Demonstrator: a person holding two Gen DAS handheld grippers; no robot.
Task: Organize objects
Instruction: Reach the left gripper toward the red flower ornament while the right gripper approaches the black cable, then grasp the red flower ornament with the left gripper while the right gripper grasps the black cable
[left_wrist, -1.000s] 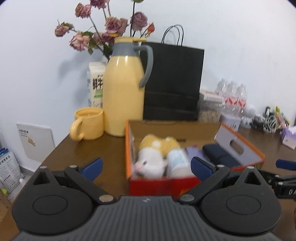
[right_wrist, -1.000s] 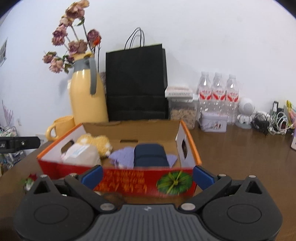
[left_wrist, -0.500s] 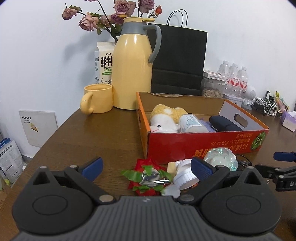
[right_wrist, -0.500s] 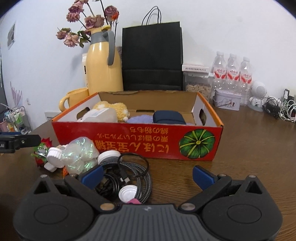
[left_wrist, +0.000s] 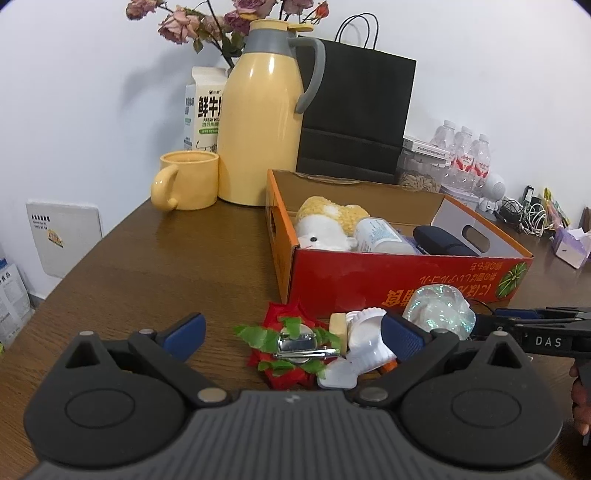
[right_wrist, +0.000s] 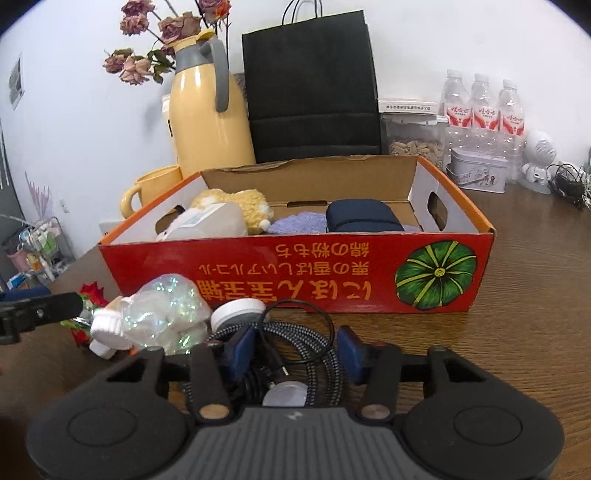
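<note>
Right gripper (right_wrist: 295, 349): fingers narrowed around the coiled cable (right_wrist: 314, 347); actual contact is hidden. Left gripper (left_wrist: 291, 334): spread wide, empty, above the red flower (left_wrist: 284, 345), partly obscured.

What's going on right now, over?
Left gripper open above red fabric flower. Right gripper half-closed around coiled braided cable, grip unconfirmed. Red cardboard box directly behind, partly filled.

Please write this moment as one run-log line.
left gripper: open, over red flower clip | right gripper: closing around braided cable | red box: partly filled
</note>
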